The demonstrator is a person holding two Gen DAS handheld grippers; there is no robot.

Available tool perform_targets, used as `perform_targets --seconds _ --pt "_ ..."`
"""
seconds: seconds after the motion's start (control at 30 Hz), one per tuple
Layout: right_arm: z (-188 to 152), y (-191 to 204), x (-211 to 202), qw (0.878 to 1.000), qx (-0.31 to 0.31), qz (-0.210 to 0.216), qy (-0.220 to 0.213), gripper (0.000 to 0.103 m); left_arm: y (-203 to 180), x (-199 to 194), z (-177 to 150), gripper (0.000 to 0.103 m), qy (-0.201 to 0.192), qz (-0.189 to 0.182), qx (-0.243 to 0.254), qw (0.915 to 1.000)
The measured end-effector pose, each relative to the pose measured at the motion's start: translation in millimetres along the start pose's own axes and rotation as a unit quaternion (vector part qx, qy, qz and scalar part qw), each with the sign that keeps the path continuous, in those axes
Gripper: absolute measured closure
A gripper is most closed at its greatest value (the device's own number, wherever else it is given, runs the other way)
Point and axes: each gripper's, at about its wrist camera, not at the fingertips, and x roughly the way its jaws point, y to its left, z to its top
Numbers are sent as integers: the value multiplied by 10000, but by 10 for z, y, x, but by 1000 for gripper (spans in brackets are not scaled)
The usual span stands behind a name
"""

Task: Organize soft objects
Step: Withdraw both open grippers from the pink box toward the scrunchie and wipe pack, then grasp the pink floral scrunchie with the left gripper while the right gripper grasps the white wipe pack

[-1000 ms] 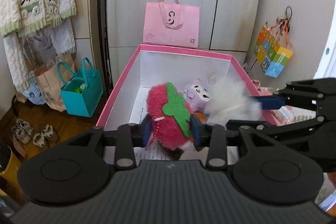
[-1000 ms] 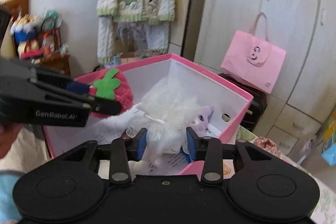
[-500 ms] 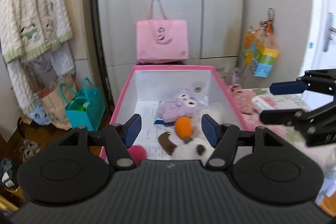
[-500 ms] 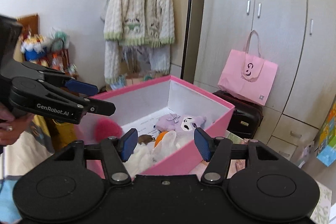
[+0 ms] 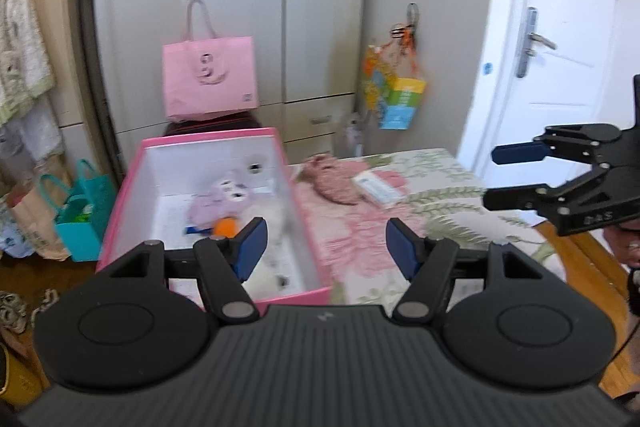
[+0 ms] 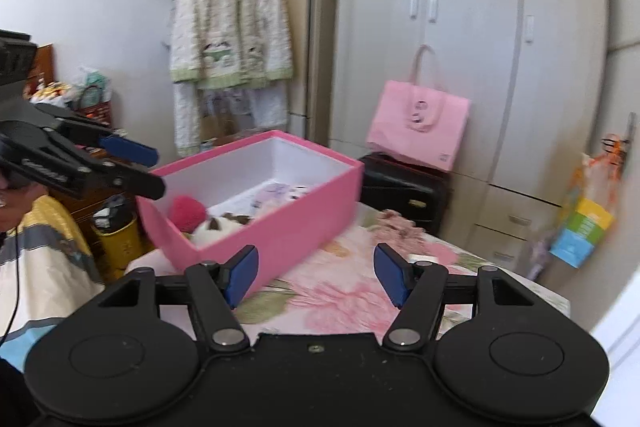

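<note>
A pink box (image 5: 305, 227) with white inside stands on the floral bed (image 5: 440, 203). In it lie a purple plush (image 5: 224, 197), an orange-tipped toy (image 5: 225, 227) and a white fluffy plush (image 5: 270, 223). The right wrist view also shows a red strawberry plush (image 6: 186, 213) in the box (image 6: 280, 227). My left gripper (image 5: 326, 243) hovers open over the box's right edge, holding nothing. My right gripper (image 6: 316, 269) is off to the box's right above the bed. Its jaws are opening with nothing between them. A pink soft item (image 5: 332, 181) lies on the bed beyond.
A small white packet (image 5: 376, 187) lies by the pink soft item. A pink tote bag (image 5: 208, 79) sits on a black suitcase (image 6: 404, 187) against the wardrobe. A teal bag (image 5: 86, 211) and a yellow bin (image 6: 116, 243) stand on the floor at left. A white door (image 5: 552, 39) is at right.
Both grippers let go of their plushes, the strawberry and the white fluffy one, which now lie in the box. Both opened, then drew back, up and to the right.
</note>
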Motion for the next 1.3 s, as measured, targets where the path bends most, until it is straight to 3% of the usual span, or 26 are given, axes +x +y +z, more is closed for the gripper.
perform_targets --seconds 0.13,0.37,0.5,0.77,0.93,1.1,1.3 --pt "-75 -164 -85 9995 76 -308 -46 32 -258 122 59 38 -85 -230 -2 9997" --pt "-238 -398 22 9988 -127 -456 -103 29 -638 572 105 38 -120 -339 -16 9994" --pt "-403 -512 152 9977 -257 -523 -354 24 -774 910 117 38 -196 -127 -76 9997" --pt "-489 -761 691 9981 -539 -228 -176 24 -844 1616 211 38 -292 495 -381 9976" --pt "-494 -973 1088 9989 -462 32 34 24 -788 2065 253 39 -114 523 -655 9964" --pt "-533 -1194 1522 9987 -368 177 293 26 -682 2570 274 41 38 829 -1085 9906" --pt "-595 -1362 1997 9977 -191 212 607 36 -514 3098 271 42 191 1138 -1528 9815"
